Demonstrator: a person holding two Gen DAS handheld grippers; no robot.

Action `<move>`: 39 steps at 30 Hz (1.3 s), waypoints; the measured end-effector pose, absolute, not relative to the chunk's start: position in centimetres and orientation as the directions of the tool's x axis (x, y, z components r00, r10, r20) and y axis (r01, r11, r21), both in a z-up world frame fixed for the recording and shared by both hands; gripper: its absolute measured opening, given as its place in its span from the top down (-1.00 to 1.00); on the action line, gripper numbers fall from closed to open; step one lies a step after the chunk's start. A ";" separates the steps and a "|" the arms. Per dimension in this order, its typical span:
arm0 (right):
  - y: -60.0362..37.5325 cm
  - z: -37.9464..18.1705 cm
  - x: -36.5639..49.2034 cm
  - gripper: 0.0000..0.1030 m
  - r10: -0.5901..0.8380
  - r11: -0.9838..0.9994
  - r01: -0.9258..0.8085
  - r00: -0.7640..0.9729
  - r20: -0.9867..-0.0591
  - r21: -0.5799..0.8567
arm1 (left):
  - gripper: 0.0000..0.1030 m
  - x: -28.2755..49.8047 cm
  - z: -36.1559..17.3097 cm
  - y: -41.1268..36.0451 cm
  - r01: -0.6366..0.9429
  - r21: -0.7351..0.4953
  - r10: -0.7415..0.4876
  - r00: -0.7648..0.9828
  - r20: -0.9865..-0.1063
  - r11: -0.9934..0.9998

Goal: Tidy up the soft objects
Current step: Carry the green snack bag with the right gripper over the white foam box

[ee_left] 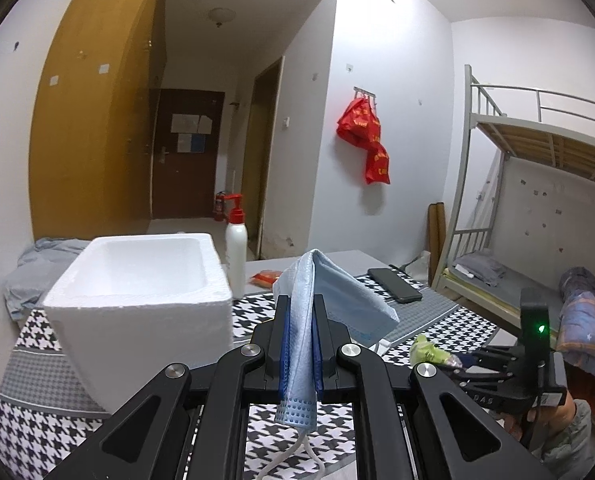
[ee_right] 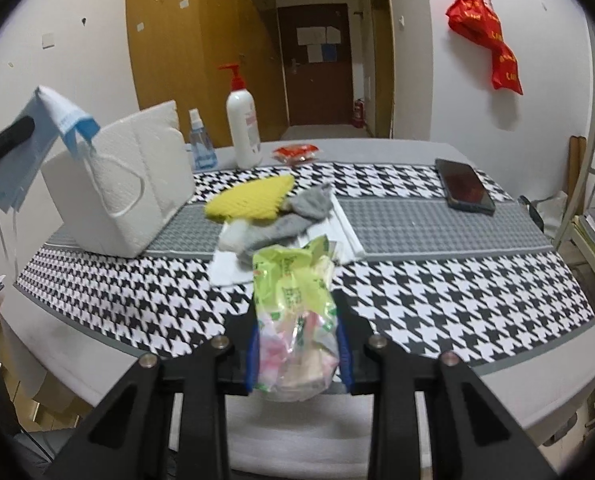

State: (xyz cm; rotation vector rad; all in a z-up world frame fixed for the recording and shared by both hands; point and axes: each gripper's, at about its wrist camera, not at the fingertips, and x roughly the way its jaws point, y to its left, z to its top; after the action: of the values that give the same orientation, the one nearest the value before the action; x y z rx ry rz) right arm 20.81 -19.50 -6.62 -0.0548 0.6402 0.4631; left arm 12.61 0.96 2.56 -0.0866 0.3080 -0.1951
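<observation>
My left gripper (ee_left: 300, 312) is shut on a light blue face mask (ee_left: 329, 300), held in the air just right of the white foam box (ee_left: 145, 300); its ear loops hang below. The mask also shows in the right wrist view (ee_right: 37, 140), above the box (ee_right: 125, 184). My right gripper (ee_right: 297, 320) is shut on a green and clear plastic packet (ee_right: 295, 312), held above the table's near edge. A yellow sponge (ee_right: 253, 200), a grey sock (ee_right: 297, 216) and a white cloth (ee_right: 233, 268) lie on the houndstooth mat (ee_right: 457, 288).
A white pump bottle (ee_right: 243, 128), a small blue spray bottle (ee_right: 201, 144), a red packet (ee_right: 297, 152) and a black phone (ee_right: 463, 192) sit towards the table's back. A bunk bed (ee_left: 517, 200) stands to the right. Red bags (ee_left: 367, 140) hang on the wall.
</observation>
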 end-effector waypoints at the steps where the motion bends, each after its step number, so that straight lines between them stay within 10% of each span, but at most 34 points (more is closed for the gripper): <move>1: -19.3 -6.4 20.7 0.32 0.406 0.894 -0.439 0.703 -0.583 0.093 | 0.81 12.5 2.5 1.1 0.172 -0.115 -0.199 0.935 -0.292 0.978; 39: -7.8 -1.0 19.6 0.32 0.645 0.701 -0.710 0.592 -0.484 0.066 | 0.81 8.0 3.1 8.4 -0.137 -0.086 0.106 0.951 -0.292 0.987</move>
State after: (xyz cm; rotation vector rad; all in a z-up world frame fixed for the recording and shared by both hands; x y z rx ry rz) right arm 19.63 -7.81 -0.98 -0.1397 0.5051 0.7911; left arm 8.01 8.39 3.09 -0.1057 0.2909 0.1237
